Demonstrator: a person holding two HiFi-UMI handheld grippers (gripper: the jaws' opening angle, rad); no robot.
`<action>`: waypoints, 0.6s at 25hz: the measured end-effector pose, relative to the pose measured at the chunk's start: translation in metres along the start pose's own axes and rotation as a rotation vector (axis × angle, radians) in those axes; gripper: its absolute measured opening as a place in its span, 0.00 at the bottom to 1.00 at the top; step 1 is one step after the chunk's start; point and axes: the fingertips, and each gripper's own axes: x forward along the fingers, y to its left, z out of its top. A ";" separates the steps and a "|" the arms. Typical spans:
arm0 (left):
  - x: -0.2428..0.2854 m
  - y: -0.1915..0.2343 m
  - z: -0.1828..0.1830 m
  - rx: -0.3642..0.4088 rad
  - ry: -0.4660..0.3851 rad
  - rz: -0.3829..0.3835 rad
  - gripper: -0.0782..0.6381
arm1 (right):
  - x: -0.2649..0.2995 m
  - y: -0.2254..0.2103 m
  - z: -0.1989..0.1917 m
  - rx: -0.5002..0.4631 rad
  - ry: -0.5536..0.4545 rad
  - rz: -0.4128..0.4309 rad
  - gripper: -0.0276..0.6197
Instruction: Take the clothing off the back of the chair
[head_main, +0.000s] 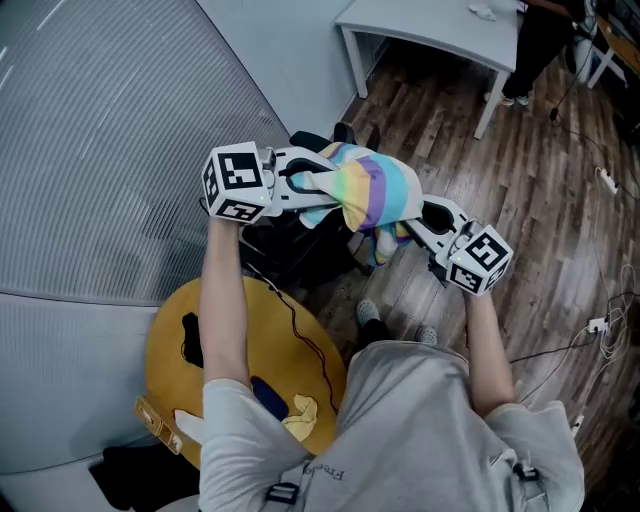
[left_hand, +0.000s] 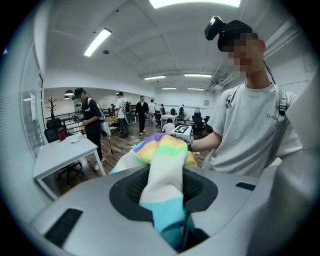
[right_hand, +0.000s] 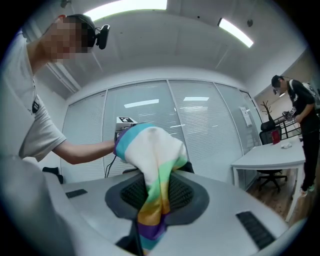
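Note:
The clothing is a soft garment with rainbow stripes and white parts. It hangs bunched between my two grippers, lifted clear above the black chair. My left gripper is shut on one end of it, and the cloth runs out between the jaws. My right gripper is shut on the other end, where the striped cloth drapes down between its pads. The chair's back is mostly hidden under the garment and the grippers.
A round yellow seat with dark and blue items lies close by my left side. A white desk stands at the far right with a person beside it. Cables trail over the wood floor. A glass wall with blinds runs along the left.

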 end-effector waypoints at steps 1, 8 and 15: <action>0.005 -0.004 0.006 0.002 -0.003 -0.002 0.29 | -0.008 -0.001 0.003 0.004 -0.013 -0.007 0.19; 0.060 -0.049 0.045 0.005 -0.032 0.009 0.29 | -0.082 -0.004 0.011 0.029 -0.090 -0.032 0.19; 0.103 -0.065 0.059 -0.015 -0.210 0.066 0.29 | -0.125 -0.012 0.008 0.058 -0.123 -0.091 0.19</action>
